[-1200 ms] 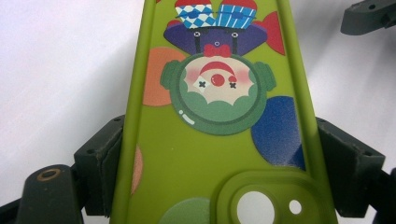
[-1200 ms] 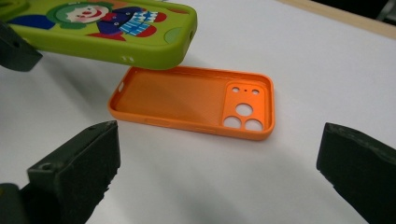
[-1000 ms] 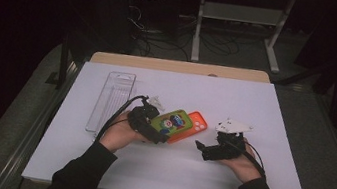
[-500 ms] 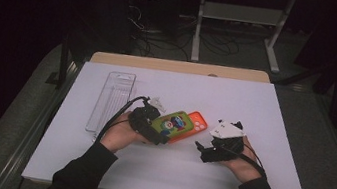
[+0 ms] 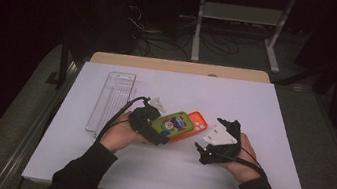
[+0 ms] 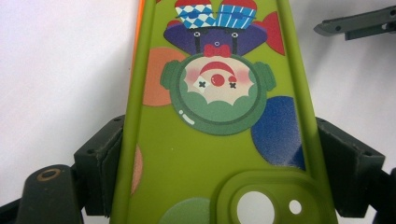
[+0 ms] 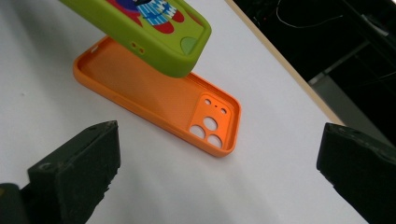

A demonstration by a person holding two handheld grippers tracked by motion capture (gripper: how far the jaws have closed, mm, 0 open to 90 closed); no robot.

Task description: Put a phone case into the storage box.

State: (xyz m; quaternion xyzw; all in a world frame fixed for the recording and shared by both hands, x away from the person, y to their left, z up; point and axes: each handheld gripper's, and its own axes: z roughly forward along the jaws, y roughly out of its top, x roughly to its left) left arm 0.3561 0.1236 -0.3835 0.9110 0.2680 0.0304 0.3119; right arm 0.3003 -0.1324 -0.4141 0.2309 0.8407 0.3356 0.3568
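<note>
My left gripper (image 5: 155,131) is shut on a green phone case (image 5: 174,124) printed with a clown, and holds it tilted above the table. In the left gripper view the pads press both long edges of the green case (image 6: 219,116), near its camera hole. An orange phone case (image 5: 196,123) lies open side up on the white table, partly under the green case (image 7: 144,28). My right gripper (image 5: 209,137) stands open just right of the orange case (image 7: 159,98). Nothing is between its wide-apart jaws (image 7: 219,168).
A clear plastic tray (image 5: 112,99) lies lengthwise at the left of the white table top (image 5: 265,109). A wooden edge (image 5: 180,67) runs along the far side. Beyond it are a dark floor, cables and a desk frame.
My right gripper has shifted a little left toward the cases and turned slightly. The left gripper and the green case have stayed put.
</note>
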